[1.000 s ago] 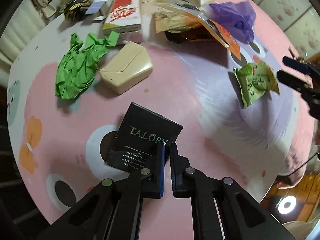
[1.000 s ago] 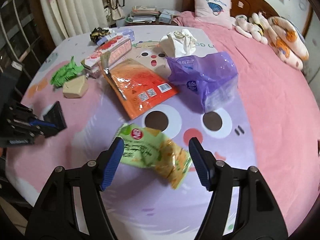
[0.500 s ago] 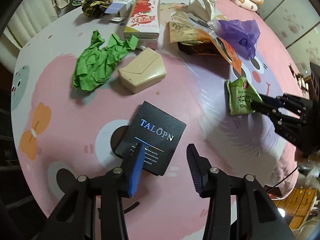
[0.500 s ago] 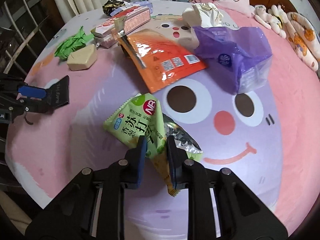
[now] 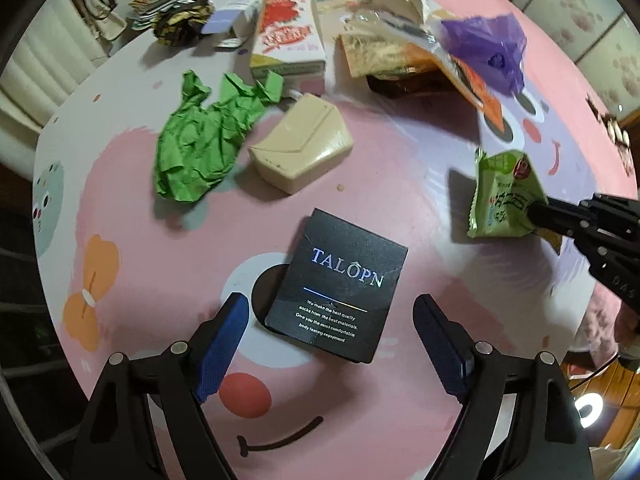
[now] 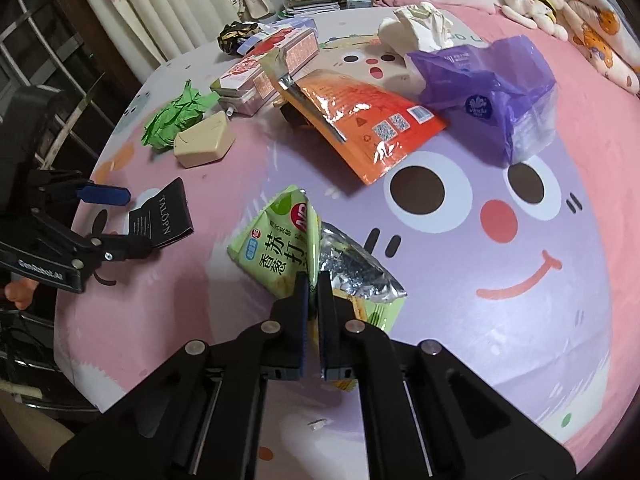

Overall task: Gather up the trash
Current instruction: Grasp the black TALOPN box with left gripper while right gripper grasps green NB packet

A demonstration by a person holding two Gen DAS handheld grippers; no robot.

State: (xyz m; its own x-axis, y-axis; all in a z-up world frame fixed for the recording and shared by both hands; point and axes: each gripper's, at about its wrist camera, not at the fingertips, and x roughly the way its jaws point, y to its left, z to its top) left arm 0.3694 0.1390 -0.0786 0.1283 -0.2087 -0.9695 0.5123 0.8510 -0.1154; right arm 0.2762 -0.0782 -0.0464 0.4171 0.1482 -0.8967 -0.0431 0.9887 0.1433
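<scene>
Now your right gripper is pinched tight on the green snack wrapper, having just closed on it, and holds it crumpled just above the pink cartoon bedspread. Your left gripper has just been opening; its jaws stand wide, with the black sock box lying flat on the bedspread between them, untouched by either pad. Green crumpled paper and a beige box lie beyond.

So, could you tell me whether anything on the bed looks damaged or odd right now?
The green snack bag, pinched by the right gripper, is torn open, its foil lining exposed. The black box lies between the left gripper's open jaws, ungripped.
</scene>
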